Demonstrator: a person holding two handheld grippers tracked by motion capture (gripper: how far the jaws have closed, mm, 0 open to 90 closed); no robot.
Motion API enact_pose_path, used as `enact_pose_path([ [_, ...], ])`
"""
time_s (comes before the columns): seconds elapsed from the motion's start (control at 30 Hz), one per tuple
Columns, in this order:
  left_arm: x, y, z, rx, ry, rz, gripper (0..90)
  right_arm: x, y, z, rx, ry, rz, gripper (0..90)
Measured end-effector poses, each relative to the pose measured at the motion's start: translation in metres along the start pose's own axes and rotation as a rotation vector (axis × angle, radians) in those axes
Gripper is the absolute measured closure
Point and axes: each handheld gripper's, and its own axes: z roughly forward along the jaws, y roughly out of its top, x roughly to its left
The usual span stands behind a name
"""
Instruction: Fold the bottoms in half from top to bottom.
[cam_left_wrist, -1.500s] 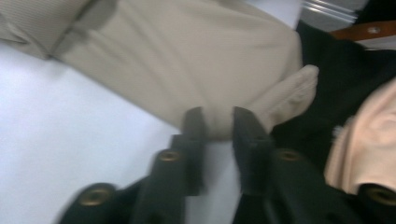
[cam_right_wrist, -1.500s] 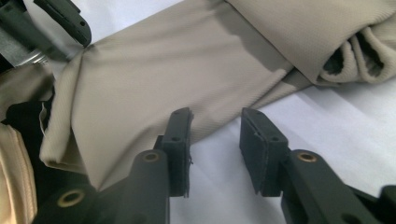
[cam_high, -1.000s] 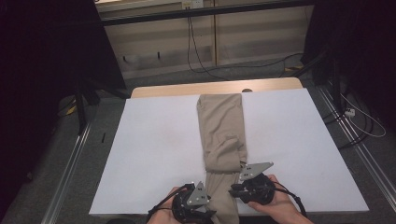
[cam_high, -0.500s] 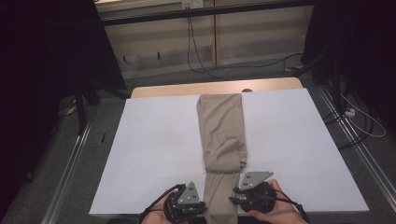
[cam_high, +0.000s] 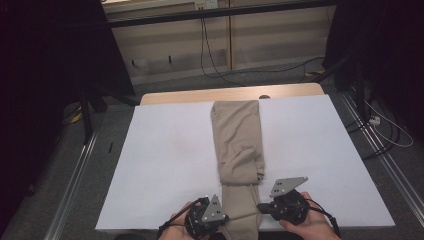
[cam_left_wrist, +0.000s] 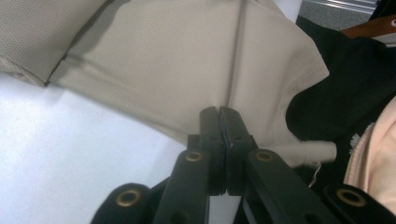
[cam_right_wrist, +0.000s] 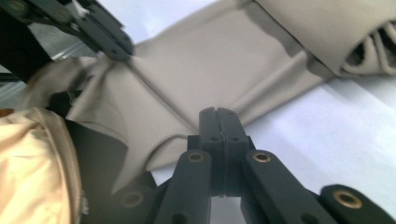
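At table's near edge | left gripper jaws clamped on beige trousers | right gripper jaws clamped likewise, both just closed

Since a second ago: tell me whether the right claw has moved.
Yes. In the high view the right claw has slid toward the near table edge; closing, it now pinches the beige trousers.

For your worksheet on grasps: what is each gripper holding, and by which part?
Both the left gripper and right gripper pinch the beige trousers at opposite side edges of the near end.
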Motion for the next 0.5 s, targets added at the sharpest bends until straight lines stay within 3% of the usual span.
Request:
enact_pose_path([
  [0.07, -0.001, 0.000, 0.000, -0.007, 0.002, -0.011, 90.0, -0.001, 0.002, -0.003, -0.005, 0.007, -0.004, 90.0],
  [0.17, 0.000, 0.002, -0.003, -0.070, -0.026, -0.053, 90.0, 0.000, 0.001, -0.009, -0.009, -0.015, -0.012, 90.0],
  [0.23, 0.002, 0.003, -0.003, -0.078, -0.040, -0.070, 90.0, 0.000, -0.001, -0.009, -0.008, -0.078, -0.009, 89.4],
  [0.27, 0.002, 0.002, -0.002, -0.064, -0.031, -0.063, 90.0, 0.000, -0.001, -0.009, -0.006, -0.083, -0.005, 84.1],
  [0.33, 0.001, -0.001, -0.002, -0.042, -0.021, -0.059, 90.0, 0.001, -0.004, -0.012, -0.029, -0.047, 0.001, 82.9],
  [0.43, 0.001, -0.005, -0.003, -0.033, -0.016, -0.064, 89.4, 0.009, -0.007, -0.014, -0.073, 0.069, -0.023, 89.1],
  [0.5, 0.002, -0.005, -0.004, -0.030, -0.020, -0.069, 89.0, 0.017, -0.008, -0.007, -0.050, 0.062, -0.048, 84.1],
])
